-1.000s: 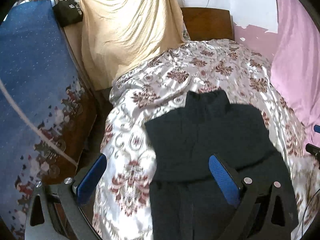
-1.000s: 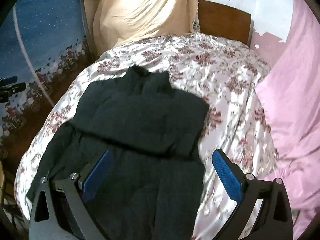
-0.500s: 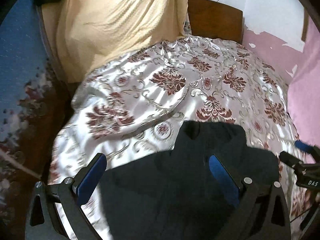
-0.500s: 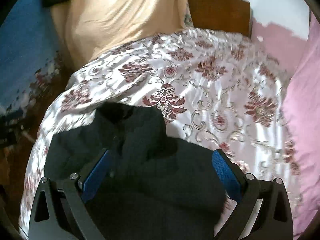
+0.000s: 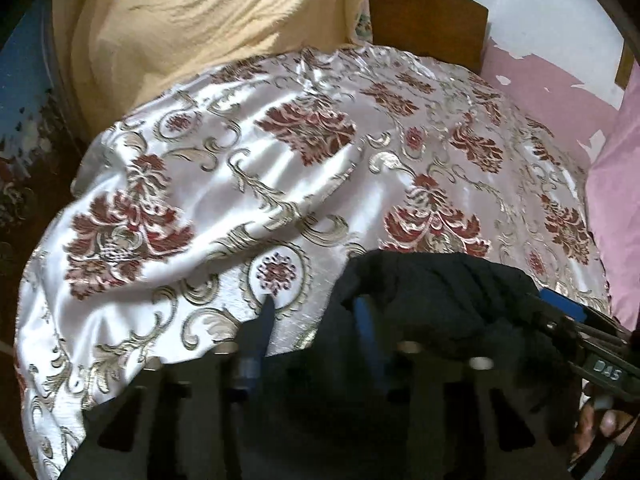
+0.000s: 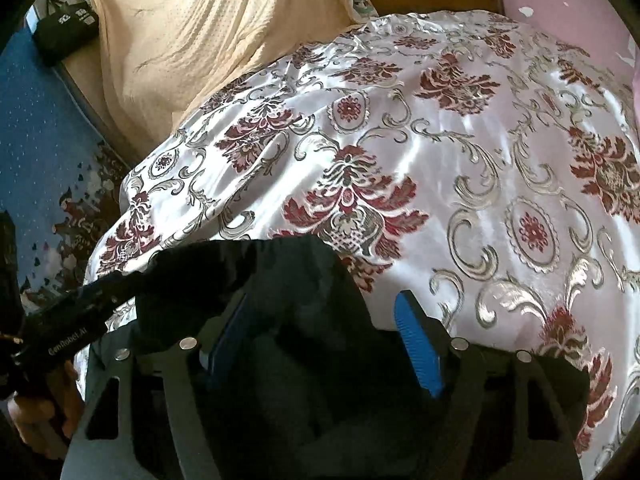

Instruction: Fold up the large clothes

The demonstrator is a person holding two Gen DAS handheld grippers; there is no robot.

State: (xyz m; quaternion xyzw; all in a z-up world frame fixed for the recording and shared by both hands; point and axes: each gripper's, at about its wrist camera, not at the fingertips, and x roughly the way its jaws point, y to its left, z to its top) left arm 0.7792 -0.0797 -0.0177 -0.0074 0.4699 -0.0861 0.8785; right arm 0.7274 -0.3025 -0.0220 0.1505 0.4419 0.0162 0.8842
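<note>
A black garment (image 5: 440, 296) lies on a bed with a shiny floral cover (image 5: 280, 152). My left gripper (image 5: 316, 316) is low over the garment's top left edge, its blue pads partly closed with cloth near the right pad. My right gripper (image 6: 320, 328) is down over the garment (image 6: 288, 280) at its top right part, its jaws narrowed with black cloth between them. Each gripper shows at the edge of the other's view. The garment's lower part is hidden under the grippers.
A cream cloth (image 5: 192, 20) hangs at the head of the bed, with a wooden headboard (image 5: 428, 20) beside it. A pink sheet (image 5: 616, 184) lies at the right. A blue patterned mat (image 6: 44, 152) and a black bag (image 6: 64, 32) lie at the left.
Both grippers have moved forward and down onto the garment's top end. Their jaws have narrowed from wide open, and the collar edge has bunched up.
</note>
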